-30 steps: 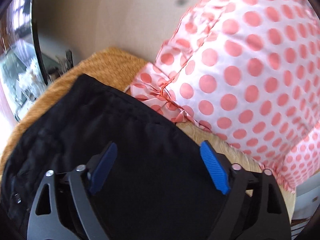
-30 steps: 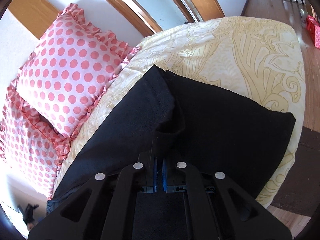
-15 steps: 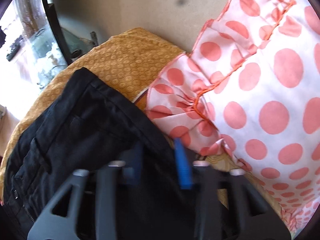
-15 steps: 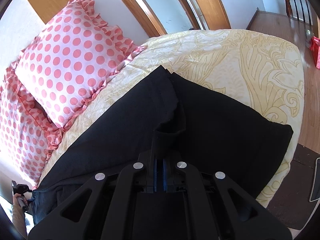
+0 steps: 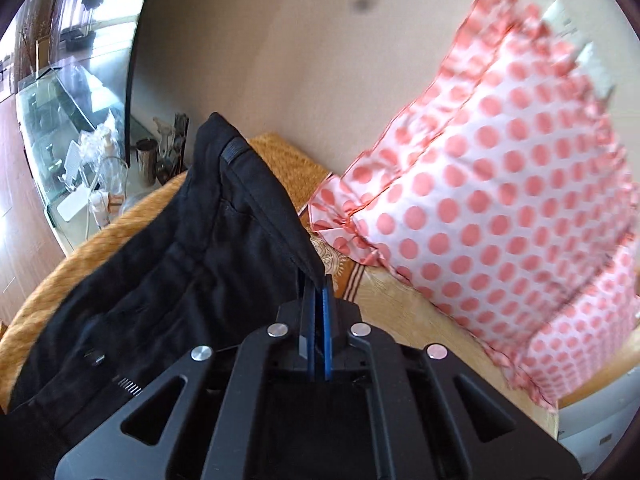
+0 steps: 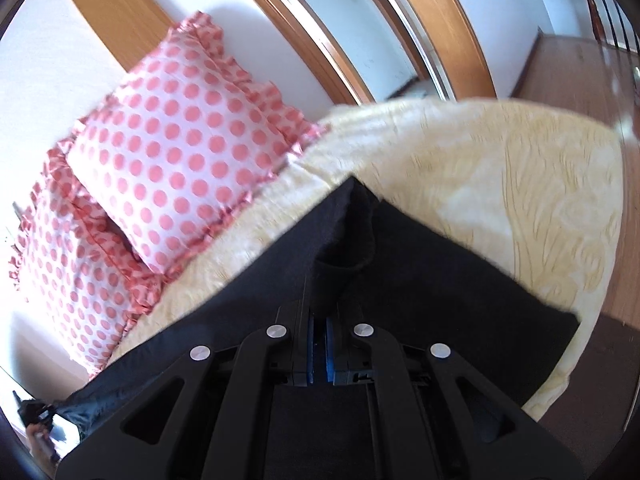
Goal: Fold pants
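Left wrist view first: the left gripper [image 5: 319, 292] has its blue ribbed pads pressed flat together, pinching the edge of the black pants [image 5: 168, 264] right at the waistband. The fabric is a matte, dense weave, and it rises from the pinch in a peaked ridge, with a belt loop [image 5: 233, 155] at the top, a stitched pocket seam below it, a round button [image 5: 95, 358] and a short run of zipper teeth [image 5: 129, 385] down at the lower left. Under the pants lies an orange-gold bedspread [image 5: 100, 236] with a nubby, ringed texture. To the right, a glossy white pillow [image 5: 500, 216] with coral polka dots and a gathered ruffle edge leans against a plain beige wall [image 5: 320, 60]. Far left, a glass-topped stand [image 5: 60, 128] carries small clutter, too blurred to name.

Over to the right wrist view: the right gripper [image 6: 319, 344] is also clamped tight, a fold of the same black pants [image 6: 420, 272] bunched up between its blue pads. The cloth spreads out in a broad, flat dark sheet across a pale yellow quilt [image 6: 520, 184] with a swirling leaf pattern. Two polka-dot pillows, one [image 6: 188, 152] propped over the other [image 6: 72, 256], sit at the left. Behind runs a curved wooden frame [image 6: 340, 40], and a wood floor [image 6: 568, 72] shows at the far right.
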### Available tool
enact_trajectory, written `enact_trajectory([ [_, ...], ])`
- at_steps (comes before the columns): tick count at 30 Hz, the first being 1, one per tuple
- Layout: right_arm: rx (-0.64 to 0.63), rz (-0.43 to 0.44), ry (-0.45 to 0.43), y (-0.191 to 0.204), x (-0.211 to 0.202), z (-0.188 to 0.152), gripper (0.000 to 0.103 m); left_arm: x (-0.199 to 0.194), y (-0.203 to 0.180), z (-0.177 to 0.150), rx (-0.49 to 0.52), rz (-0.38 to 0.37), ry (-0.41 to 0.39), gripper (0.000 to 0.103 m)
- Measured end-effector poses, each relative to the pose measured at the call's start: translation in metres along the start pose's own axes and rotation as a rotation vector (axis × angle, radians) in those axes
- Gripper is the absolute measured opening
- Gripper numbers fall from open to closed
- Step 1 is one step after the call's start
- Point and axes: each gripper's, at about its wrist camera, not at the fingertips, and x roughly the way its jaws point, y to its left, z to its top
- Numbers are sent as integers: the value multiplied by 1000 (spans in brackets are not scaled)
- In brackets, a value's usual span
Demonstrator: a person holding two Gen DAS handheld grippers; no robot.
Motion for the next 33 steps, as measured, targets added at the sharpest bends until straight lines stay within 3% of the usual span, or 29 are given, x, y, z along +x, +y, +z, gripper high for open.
enact_trajectory([
  [5, 1, 1, -50, -5, -15, 16, 4, -80, 35, -41, 17, -41, -83, 2],
  [15, 45, 3, -48, -28, -28, 23, 4, -115, 102, -134, -16, 8, -86, 2],
  [21, 66, 74, -114, -22, -47, 38, 4, -146, 102, -161, 6, 29, -177, 2],
  [25, 67, 47, -149, -29, -61, 41, 4, -176, 97, -178, 71, 83, -262, 2],
  [28, 85, -46, -63, -51, -44, 25, 4, -169, 113, -188, 47, 107, -204, 3],
  [31, 136, -87, 8, -71, -29, 7, 4, -147, 140, -200, -46, 100, -96, 3],
  [33, 150, -110, 24, -79, -24, -2, 4, -142, 154, -205, -101, 94, -87, 11],
])
